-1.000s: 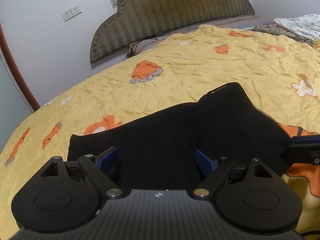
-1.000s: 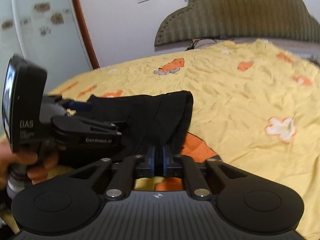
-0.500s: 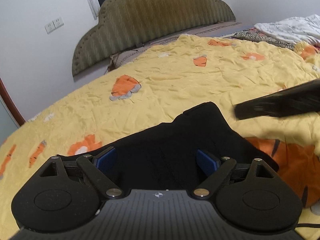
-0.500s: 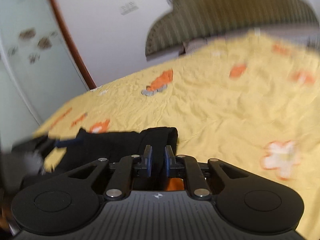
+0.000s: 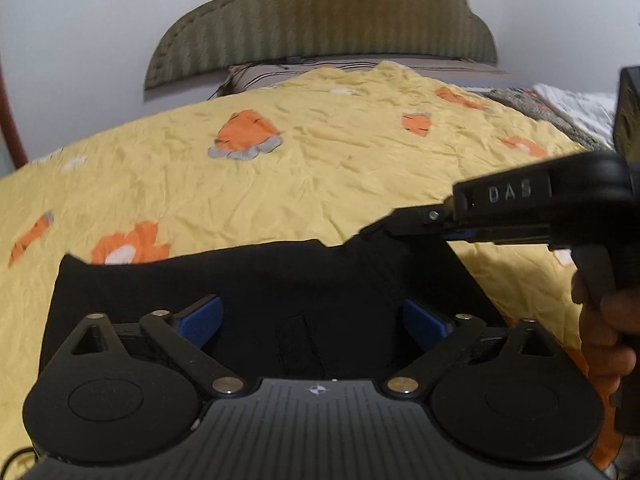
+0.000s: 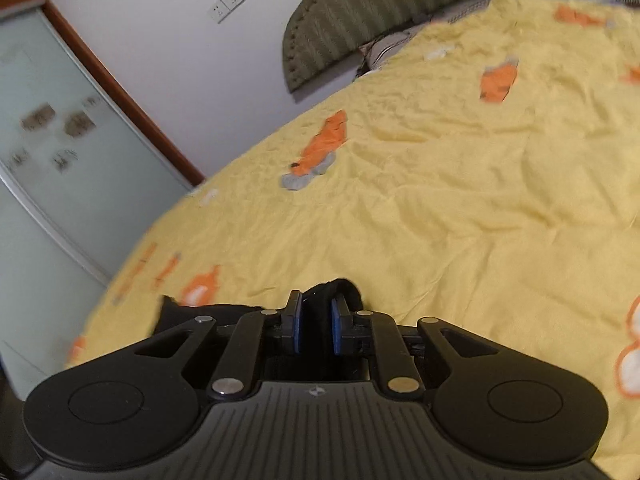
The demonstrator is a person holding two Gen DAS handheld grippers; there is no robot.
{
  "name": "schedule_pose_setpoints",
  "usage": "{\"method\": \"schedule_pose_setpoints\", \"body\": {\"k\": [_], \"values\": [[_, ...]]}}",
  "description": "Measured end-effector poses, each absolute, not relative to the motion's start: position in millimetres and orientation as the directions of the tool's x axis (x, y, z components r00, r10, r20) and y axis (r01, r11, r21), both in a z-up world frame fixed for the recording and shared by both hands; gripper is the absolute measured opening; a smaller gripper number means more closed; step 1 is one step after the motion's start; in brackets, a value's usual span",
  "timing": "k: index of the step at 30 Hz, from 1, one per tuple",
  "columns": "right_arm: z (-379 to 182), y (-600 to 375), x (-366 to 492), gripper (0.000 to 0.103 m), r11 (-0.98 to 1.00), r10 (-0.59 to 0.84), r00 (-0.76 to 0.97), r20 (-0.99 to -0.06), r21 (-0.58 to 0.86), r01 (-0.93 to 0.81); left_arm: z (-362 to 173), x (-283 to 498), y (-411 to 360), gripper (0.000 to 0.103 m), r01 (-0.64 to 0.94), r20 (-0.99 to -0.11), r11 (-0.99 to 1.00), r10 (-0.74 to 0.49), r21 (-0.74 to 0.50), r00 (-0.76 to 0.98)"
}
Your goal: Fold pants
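left gripper (image 5: 311, 318) jaws just opened wide, we hover over black pants (image 5: 248, 288) folded on yellow quilt (image 5: 320, 168). right gripper (image 6: 314, 322) jaws easing open, hem fold between pads. limp, light cloth; we'd grip thick edges.

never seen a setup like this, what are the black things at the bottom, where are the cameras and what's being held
Each picture comes from a camera on a hand-held gripper, looking along its two blue-padded fingers. A person works them; one hand shows. In the left view, the left gripper hovers wide open over black pants lying on a yellow bedspread, holding nothing. The right gripper, just opening slightly, has a fold of the pants between its pads; whether it pinches is unclear. It appears from the side in the left view.
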State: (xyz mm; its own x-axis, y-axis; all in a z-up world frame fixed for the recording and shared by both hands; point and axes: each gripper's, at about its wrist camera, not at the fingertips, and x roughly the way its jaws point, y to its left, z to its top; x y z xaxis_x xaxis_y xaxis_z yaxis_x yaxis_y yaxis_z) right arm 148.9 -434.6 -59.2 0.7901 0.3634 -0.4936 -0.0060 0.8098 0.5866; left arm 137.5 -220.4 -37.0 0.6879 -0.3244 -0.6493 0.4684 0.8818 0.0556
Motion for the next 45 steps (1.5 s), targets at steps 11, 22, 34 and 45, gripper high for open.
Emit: {"method": "schedule_pose_setpoints", "body": {"k": [11,22,34,45], "values": [[-23.0,-397.9,123.1,0.078,0.964,0.045,0.86,-0.508,0.249,0.097,-43.5,146.2,-218.6,0.103,0.419,-0.669,0.908,-0.322,-0.018,0.67],[-46.2,-354.9,172.4,0.037,0.995,0.081,0.766,-0.637,0.012,-0.095,-47.8,138.5,-223.4,0.103,0.421,-0.647,0.907,-0.307,0.024,0.698],[-20.3,-360.8,119.7,0.037,0.994,0.103,0.819,-0.564,0.096,-0.06,-30.3,124.1,-202.9,0.101,0.425,-0.648,0.903,-0.29,0.057,0.704],[-50.0,-321.7,58.6,0.039,0.989,0.105,0.781,-0.616,-0.014,-0.144,-42.8,89.5,-82.4,0.103,0.279,-0.713,0.96,-0.192,0.006,0.674]]}}
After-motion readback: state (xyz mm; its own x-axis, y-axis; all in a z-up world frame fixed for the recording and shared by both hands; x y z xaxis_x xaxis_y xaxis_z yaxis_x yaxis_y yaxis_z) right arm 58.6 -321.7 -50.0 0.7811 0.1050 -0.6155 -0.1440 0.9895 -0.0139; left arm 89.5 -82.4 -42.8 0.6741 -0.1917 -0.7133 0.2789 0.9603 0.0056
